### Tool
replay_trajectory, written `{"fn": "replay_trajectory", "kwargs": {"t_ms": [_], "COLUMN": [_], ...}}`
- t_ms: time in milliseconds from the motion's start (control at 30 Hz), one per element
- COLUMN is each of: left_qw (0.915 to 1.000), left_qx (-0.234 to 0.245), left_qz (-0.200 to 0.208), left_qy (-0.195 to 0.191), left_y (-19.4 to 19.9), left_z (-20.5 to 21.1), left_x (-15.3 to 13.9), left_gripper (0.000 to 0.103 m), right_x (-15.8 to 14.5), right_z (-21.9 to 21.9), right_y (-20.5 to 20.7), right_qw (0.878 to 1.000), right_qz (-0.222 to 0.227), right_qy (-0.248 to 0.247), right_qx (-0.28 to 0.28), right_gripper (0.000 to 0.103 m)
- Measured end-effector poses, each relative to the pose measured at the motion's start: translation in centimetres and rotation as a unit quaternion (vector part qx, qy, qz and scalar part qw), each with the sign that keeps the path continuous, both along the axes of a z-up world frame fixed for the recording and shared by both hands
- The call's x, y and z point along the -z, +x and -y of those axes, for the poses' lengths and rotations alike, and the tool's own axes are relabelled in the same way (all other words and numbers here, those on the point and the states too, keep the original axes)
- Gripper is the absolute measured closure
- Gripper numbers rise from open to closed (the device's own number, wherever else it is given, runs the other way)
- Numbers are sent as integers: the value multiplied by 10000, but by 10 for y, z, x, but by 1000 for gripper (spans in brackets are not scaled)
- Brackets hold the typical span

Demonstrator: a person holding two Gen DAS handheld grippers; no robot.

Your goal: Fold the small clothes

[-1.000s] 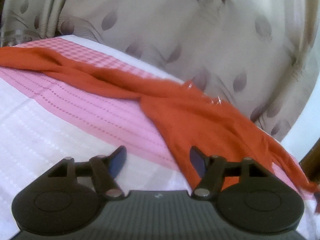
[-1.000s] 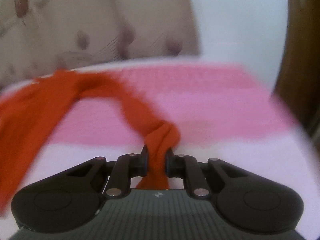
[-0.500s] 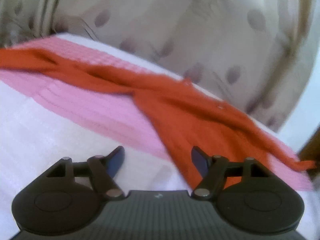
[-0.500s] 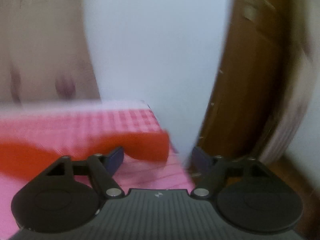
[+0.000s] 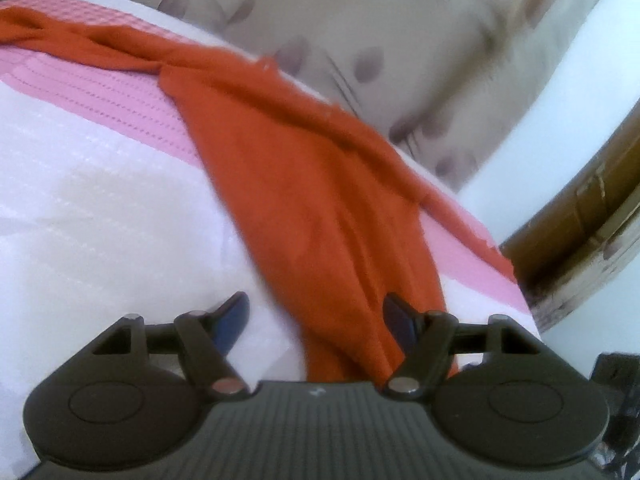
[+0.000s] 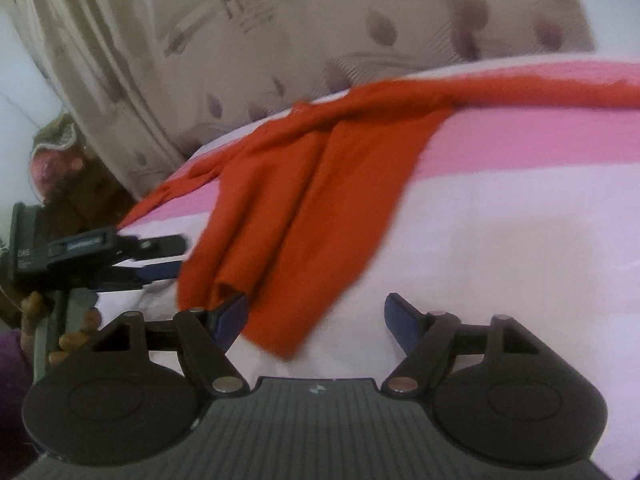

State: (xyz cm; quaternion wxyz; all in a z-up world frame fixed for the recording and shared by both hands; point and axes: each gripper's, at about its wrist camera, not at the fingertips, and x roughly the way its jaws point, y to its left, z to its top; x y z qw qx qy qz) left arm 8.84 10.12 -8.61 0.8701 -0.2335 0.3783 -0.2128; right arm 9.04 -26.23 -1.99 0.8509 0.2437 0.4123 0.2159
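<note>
An orange-red garment (image 5: 304, 184) lies spread along the far side of a bed with a pink and white cover (image 5: 92, 200), its lower hem reaching toward me. My left gripper (image 5: 316, 320) is open, with the hem lying between its fingers. In the right wrist view the garment (image 6: 304, 208) hangs down across the cover (image 6: 500, 240). My right gripper (image 6: 316, 320) is open and empty, its left fingertip (image 6: 230, 316) right at the hem. The left gripper also shows in the right wrist view (image 6: 160, 256), at the garment's left edge.
A beige curtain with a leaf pattern (image 5: 360, 32) hangs behind the bed. A white wall and a brown wooden door frame (image 5: 580, 208) stand at the bed's right end. The person's hand (image 6: 72, 332) holds the left gripper's handle.
My right gripper let go of the bunched garment end, opened, swung past the bed corner and now faces the lower hem. My left gripper stayed open and moved closer to the hem.
</note>
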Motion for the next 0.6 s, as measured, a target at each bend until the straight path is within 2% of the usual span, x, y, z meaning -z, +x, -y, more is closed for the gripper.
{"fn": "replay_trajectory", "kwargs": {"t_ms": [67,100,133,167,200,233,300,367,400,600], "left_qw": [10000,10000,9999,9998,9983,9988,9986,9980,9977,9917], "left_qx": [-48,-88,-101,-109,-145,-220,-341,-435,-523,-1241], "left_qz": [10,-7,-12,-13,-201,-206,-296,-233,-257,-274], "left_qy": [21,8,19,171,534,385,259,402,351,-180], "left_y": [7,11,15,18,22,22,20,13,10,-22], "left_z": [4,6,9,13,19,17,15,14,11,-42], "left_x": [1,1,2,2,5,7,8,4,2,-42], "left_gripper": [29,31,33,66,96,97,97,97,97,97], "right_x": [0,-3,1,4,8,11,13,9,4,-58], "right_z": [-15,-21,-20,-19,-17,-21,-15,-6,-2,45], "right_y": [-3,-18,-14,-13,-13,-17,-22,-24,-27,-64], "right_qw": [9996,9995,9997,9998,9995,9988,9966,9910,9883,9717], "right_qz": [214,236,188,79,-32,-89,-228,-351,-345,30], "right_qy": [-209,-213,-112,7,107,244,535,1048,1228,2045], "right_qx": [11,73,107,181,312,412,576,748,833,1184], "right_gripper": [28,31,46,69,80,85,87,89,89,94]}}
